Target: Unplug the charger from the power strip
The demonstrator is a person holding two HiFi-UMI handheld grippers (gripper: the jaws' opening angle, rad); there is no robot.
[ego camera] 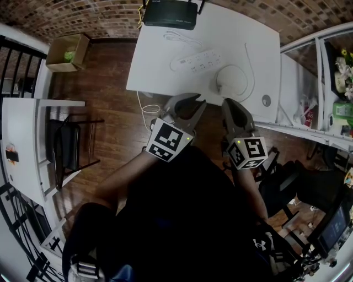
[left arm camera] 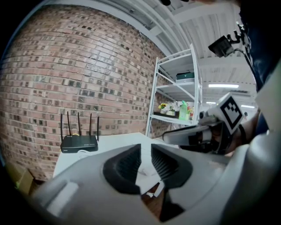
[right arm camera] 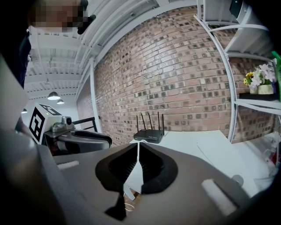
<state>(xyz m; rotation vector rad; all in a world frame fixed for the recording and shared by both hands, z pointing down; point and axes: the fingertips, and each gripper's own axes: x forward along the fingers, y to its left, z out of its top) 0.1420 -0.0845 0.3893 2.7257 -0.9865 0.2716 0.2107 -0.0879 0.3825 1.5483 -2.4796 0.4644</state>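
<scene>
In the head view a white power strip (ego camera: 197, 60) lies on the white table (ego camera: 160, 66). Just below its right end a small white charger (ego camera: 219, 86) sits at the edge of its looped white cable (ego camera: 242, 82); whether it is plugged in I cannot tell. Both grippers hang at the table's near edge, short of the strip. My left gripper (ego camera: 193, 100) (left arm camera: 145, 151) is open, with an empty gap between its ribbed pads. My right gripper (ego camera: 227, 102) (right arm camera: 138, 147) is shut on nothing, its pads meeting.
A black router (ego camera: 170, 14) (left arm camera: 79, 143) (right arm camera: 148, 135) stands at the table's far edge against a brick wall. A white shelf unit (ego camera: 325, 82) flanks the table's right. On the left are a cardboard box (ego camera: 66, 52), a dark chair (ego camera: 69, 146) and a white desk (ego camera: 22, 143).
</scene>
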